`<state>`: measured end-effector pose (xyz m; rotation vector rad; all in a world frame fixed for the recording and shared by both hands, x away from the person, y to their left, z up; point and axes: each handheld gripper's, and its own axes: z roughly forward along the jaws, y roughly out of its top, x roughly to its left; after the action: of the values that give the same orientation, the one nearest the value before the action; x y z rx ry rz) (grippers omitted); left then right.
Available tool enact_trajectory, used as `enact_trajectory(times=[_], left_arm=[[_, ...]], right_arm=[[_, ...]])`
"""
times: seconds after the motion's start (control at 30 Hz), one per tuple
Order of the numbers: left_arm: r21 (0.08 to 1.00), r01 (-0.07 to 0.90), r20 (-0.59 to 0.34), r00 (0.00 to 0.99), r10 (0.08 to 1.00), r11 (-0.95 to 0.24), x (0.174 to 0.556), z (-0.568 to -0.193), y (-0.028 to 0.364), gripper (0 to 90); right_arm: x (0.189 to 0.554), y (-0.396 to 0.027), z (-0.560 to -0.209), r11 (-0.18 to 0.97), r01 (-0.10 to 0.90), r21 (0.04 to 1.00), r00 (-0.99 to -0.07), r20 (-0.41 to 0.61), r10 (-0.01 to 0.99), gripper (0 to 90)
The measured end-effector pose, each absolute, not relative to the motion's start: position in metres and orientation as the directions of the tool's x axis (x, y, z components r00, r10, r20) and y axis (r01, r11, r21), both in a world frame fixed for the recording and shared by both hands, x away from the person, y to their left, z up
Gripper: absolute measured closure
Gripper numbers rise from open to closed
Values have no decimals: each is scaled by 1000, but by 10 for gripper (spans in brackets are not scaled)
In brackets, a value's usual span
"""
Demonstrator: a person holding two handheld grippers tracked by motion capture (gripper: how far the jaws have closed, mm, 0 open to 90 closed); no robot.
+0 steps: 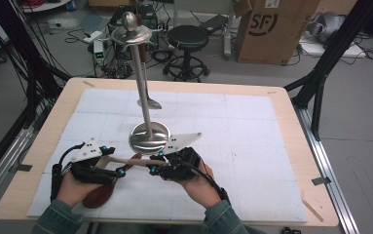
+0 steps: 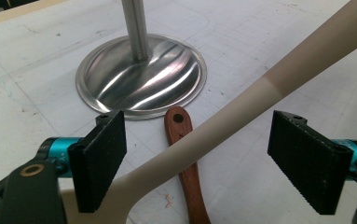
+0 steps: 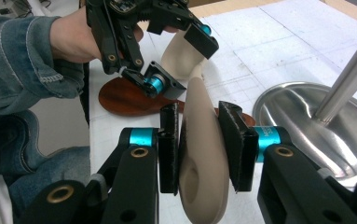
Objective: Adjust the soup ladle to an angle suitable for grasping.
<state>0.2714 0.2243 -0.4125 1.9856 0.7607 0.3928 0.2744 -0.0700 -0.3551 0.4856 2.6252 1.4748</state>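
White gridded mat on a wooden table [image 1: 281,97], with a cardboard box [image 1: 271,27] and a black stool [image 1: 188,39] on the floor behind.

At the mat's near edge the right gripper [image 3: 199,140] is clenched on the handle end of a cream spatula [image 3: 199,154], both pads pressing its sides; the spatula spans between the two grippers, lifted off the mat. The left gripper [image 2: 199,163] has its jaws released: the spatula's shaft [image 2: 241,112] passes between the pads, the left pad close against it near the blade and the right pad well apart from it. A brown wooden spoon [image 2: 188,172] lies flat on the mat beneath, its holed handle end just beside the domed base of a steel utensil stand [image 1: 147,134]. The stand's pole rises upright to a round top with hooks.
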Motion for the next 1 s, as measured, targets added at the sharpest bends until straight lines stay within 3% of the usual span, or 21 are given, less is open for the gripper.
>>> enact_trajectory(times=[0.23, 0.47, 0.87, 1.0], left_arm=[[856, 359, -36, 761, 648, -373, 272, -413, 224, 291], [847, 363, -36, 769, 639, -389, 274, -414, 221, 431], [846, 339, -11, 783, 622, -411, 273, -410, 220, 496], [851, 334, -16, 789, 614, -406, 272, -409, 220, 529]], right_arm=[[272, -66, -350, 486, 219, 846, -949, 68, 308, 699], [272, -64, -348, 475, 222, 852, -949, 78, 304, 702], [275, -66, -347, 430, 268, 862, -942, 140, 305, 689], [277, -65, -349, 420, 290, 860, -937, 164, 309, 639]])
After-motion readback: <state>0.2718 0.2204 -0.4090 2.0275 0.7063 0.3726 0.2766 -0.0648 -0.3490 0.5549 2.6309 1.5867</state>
